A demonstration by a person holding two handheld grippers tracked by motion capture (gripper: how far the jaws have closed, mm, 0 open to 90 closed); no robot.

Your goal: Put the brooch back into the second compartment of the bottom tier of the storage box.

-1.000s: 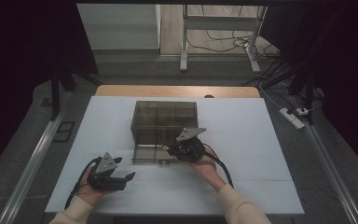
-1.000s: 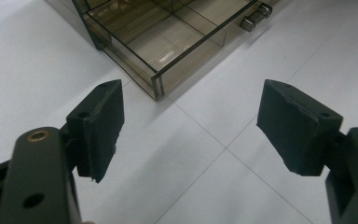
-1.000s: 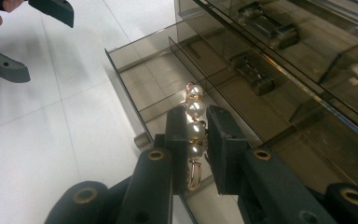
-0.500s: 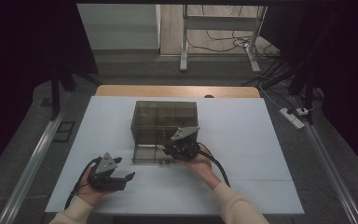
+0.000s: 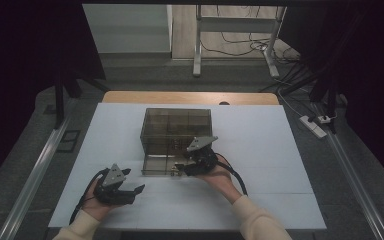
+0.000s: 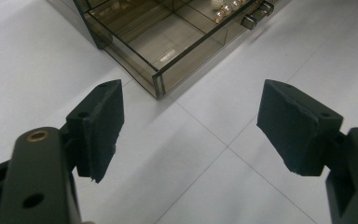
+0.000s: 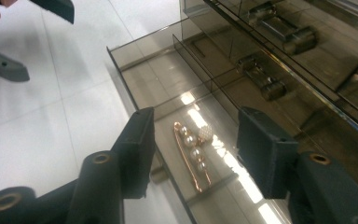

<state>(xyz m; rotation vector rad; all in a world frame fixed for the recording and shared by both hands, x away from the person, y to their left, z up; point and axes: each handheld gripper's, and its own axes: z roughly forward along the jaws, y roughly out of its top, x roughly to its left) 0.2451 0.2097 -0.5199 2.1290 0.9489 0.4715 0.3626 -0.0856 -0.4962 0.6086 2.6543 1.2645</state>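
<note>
- While the left gripper [image 5: 132,191] rests wide apart on the table [image 5: 280,145], nothing sits between its jaws.
- Right gripper [image 7: 193,149] over the pulled-out drawer [image 7: 142,74]; jaws have just been opening, gripping nothing.
- Brooch [image 7: 193,151] lies in the drawer's front compartment, below the jaws.
- Drawer belongs to the box [image 5: 176,131], mid-table.

Dim, dark-edged high view; glare streaks (overhead light) on smoked drawer [image 7: 205,140]

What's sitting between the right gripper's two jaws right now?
In the right gripper view, a gold pearl brooch lies on the floor of the open drawer, seen between the right gripper's open jaws, which have just been opening.
</note>
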